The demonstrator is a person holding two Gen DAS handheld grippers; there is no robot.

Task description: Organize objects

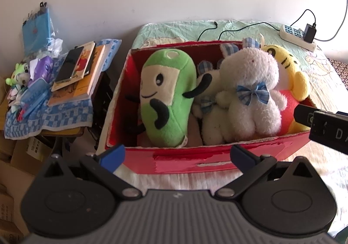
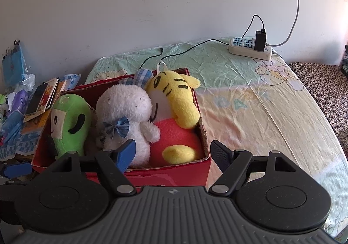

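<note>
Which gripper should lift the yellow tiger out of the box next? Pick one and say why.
Right. The right gripper is open and hovers over the box's right end, where the tiger lies. The left gripper, also open, faces the green plush at the other end.

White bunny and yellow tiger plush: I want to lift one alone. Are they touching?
Touching. The right wrist view shows the white bunny pressed against the yellow tiger plush, no gap.

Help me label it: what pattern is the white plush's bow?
Blue-and-white check bow, clearest in the left wrist view.
</note>
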